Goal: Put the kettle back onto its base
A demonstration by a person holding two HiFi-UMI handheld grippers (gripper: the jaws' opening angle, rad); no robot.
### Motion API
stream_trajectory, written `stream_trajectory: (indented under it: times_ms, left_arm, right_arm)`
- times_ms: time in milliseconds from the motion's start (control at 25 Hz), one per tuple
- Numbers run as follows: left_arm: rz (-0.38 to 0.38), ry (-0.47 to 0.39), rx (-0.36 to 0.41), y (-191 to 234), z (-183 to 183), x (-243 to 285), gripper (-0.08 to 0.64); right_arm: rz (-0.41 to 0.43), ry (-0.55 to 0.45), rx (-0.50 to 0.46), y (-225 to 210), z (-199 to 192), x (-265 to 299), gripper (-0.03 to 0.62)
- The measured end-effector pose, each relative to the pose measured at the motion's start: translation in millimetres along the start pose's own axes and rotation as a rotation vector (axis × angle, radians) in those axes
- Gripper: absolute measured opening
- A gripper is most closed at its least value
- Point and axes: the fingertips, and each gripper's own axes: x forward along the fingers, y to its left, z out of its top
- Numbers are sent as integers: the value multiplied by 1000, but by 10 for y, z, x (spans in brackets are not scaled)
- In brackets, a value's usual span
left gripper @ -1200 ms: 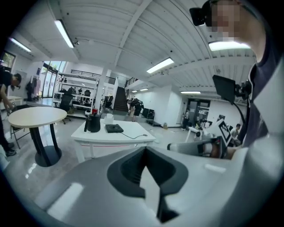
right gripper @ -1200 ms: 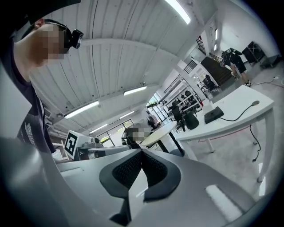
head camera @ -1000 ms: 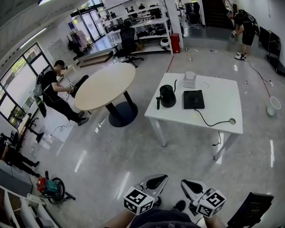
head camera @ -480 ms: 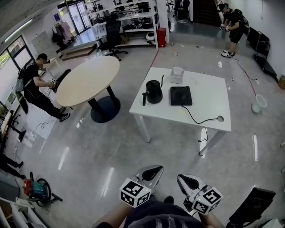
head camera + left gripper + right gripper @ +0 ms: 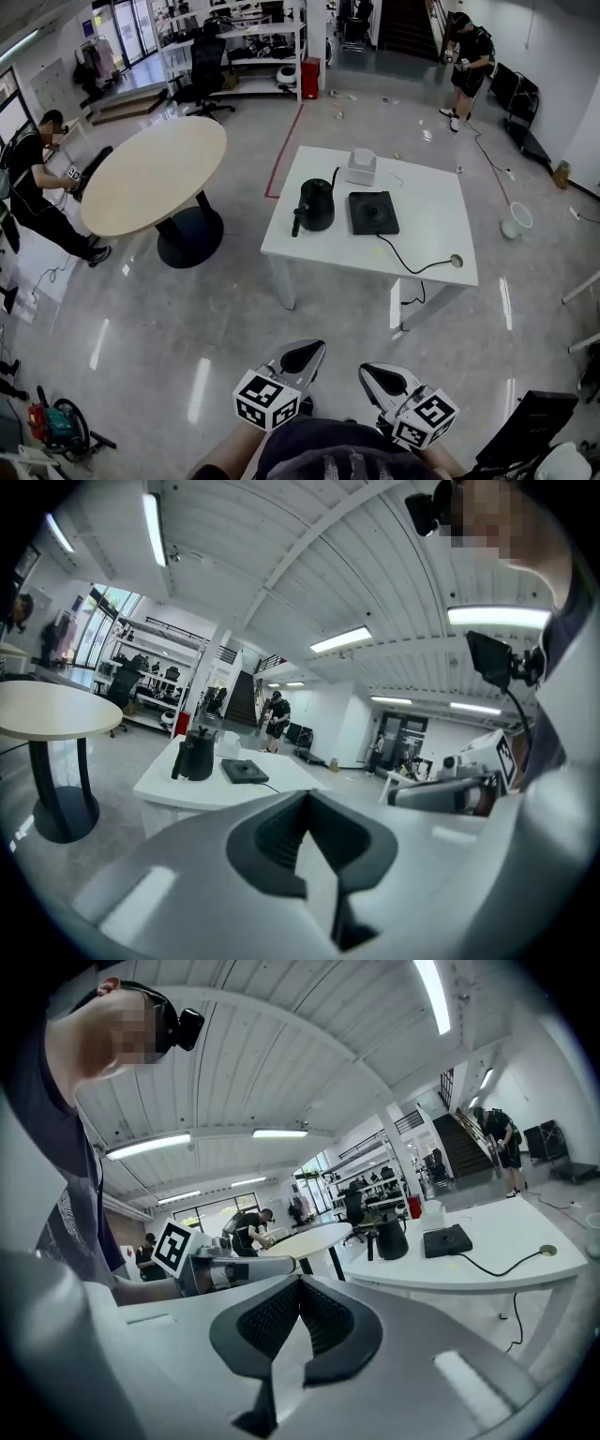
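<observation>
Across grey floor [image 5: 169, 319]: white table [image 5: 427, 225] with kettle [image 5: 316, 204] just left of base [image 5: 373, 212], not on it. Well short of table: left gripper [image 5: 304, 356] and right gripper [image 5: 382, 376], both closed tight, holding nothing.

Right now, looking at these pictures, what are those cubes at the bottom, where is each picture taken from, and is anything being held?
No robot: a person holds a two-jaw claw tool in each hand, and the marked cubes are parts of those. The wide picture is from a camera on the person's head, looking down at the left claw and right claw. The other two are from cameras riding on each claw. Both claws are shut and empty. On the white table, a black kettle stands beside its flat black base, not on it, with a small white box farther back.
</observation>
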Motion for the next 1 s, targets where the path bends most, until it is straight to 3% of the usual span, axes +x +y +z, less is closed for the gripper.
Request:
stream_trajectory:
  times_ms: [400,680,1000]
  left_arm:
    - [-54,-57,42,425,191,-131,2]
    - [12,-40,62,612,251,-104,2]
    - [98,9,105,727,576,415,2]
  right_arm:
    - [-27,51,-9,78,54,511,2]
    - [59,77,-19,19,168,835,2]
    - [157,52,20,-586,429,1038,2]
